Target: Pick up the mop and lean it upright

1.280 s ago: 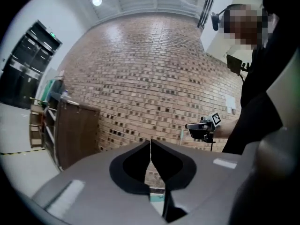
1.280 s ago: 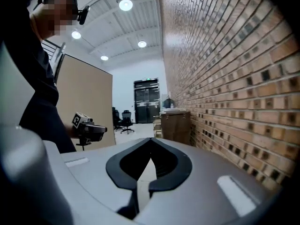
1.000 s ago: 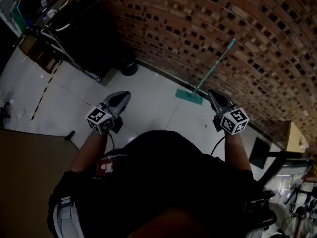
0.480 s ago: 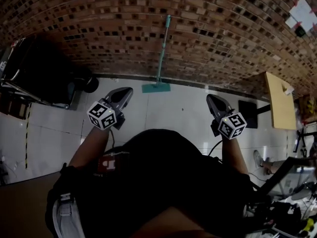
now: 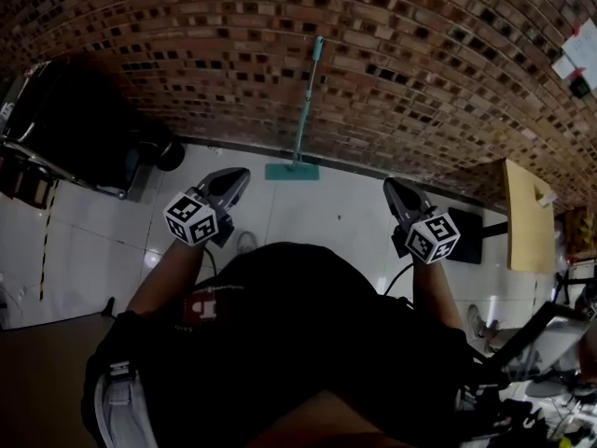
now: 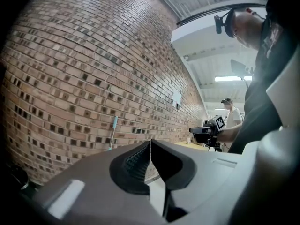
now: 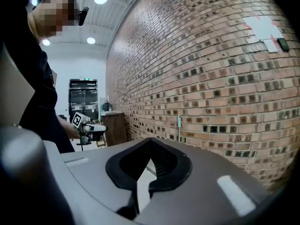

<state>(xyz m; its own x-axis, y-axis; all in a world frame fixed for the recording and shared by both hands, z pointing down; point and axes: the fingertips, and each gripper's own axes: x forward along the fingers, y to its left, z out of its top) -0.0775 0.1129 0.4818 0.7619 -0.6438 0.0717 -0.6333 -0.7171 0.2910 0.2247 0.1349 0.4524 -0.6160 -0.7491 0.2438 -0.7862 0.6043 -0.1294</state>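
1. Head view, looking steeply down over a person in a dark top. The flat mop with a long teal handle and a teal rectangular head (image 5: 306, 101) now stands in the upper centre of the frame. A second ago it sat in the upper right and slanted more.
2. The mop itself seems not to have shifted. Its head rests on the white tiled floor (image 5: 345, 203) at the foot of the red-brown brick wall (image 5: 420, 82), and its handle leans up against the bricks. It is the view that has swung round to face the wall squarely.
3. The left gripper (image 5: 238, 175), grey and pointed, is at centre left. Its own view shows the jaws closed tip to tip with nothing between them.
4. The right gripper (image 5: 392, 187) is at centre right. Its jaws are likewise closed and empty.
5. Both grippers are well apart from the mop, one to each side of it, as they were in the earlier views.
6. Judgement: the mop already leans upright against the wall with nothing holding it, so the task looks finished rather than under way.
7. Writing: each gripper carries a marker cube (image 5: 191, 220) with black-and-white square patterns and no words.
8. A small red patch (image 5: 198, 311) on the dark top bears pale marks too small to read.
9. The white paper sheets (image 5: 578, 49) on the wall at upper right show no legible print.
10. In the right gripper view, a small green sign (image 7: 85, 79) above a dark doorway at centre left is too small to read. No brand is visible on the mop.
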